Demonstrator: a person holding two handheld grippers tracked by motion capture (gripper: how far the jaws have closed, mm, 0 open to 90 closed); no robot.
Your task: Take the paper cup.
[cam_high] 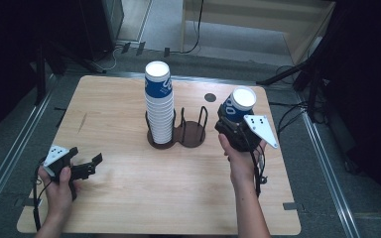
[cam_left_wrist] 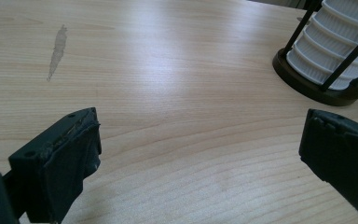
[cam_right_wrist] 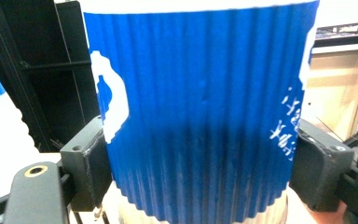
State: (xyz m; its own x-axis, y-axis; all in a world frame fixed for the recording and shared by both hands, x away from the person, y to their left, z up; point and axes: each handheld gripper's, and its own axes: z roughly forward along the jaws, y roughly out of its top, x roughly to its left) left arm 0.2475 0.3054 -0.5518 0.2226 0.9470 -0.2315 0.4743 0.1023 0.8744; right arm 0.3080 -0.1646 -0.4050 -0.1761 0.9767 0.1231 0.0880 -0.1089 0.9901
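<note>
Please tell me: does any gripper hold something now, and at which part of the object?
The right gripper holds a blue paper cup, its jaws pressing on opposite sides of the lower wall. The left gripper is open over the table, holding nothing.

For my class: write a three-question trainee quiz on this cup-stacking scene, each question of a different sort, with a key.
1. True or false: the right gripper is shut on the blue cup.
2. Where do the stacked cups stand? A) in the left ring of the holder B) in its right ring C) on the bare table
3. What lies between the left gripper jaws?

Key: 1 true; 2 A; 3 nothing, they stand open over the table.
</note>
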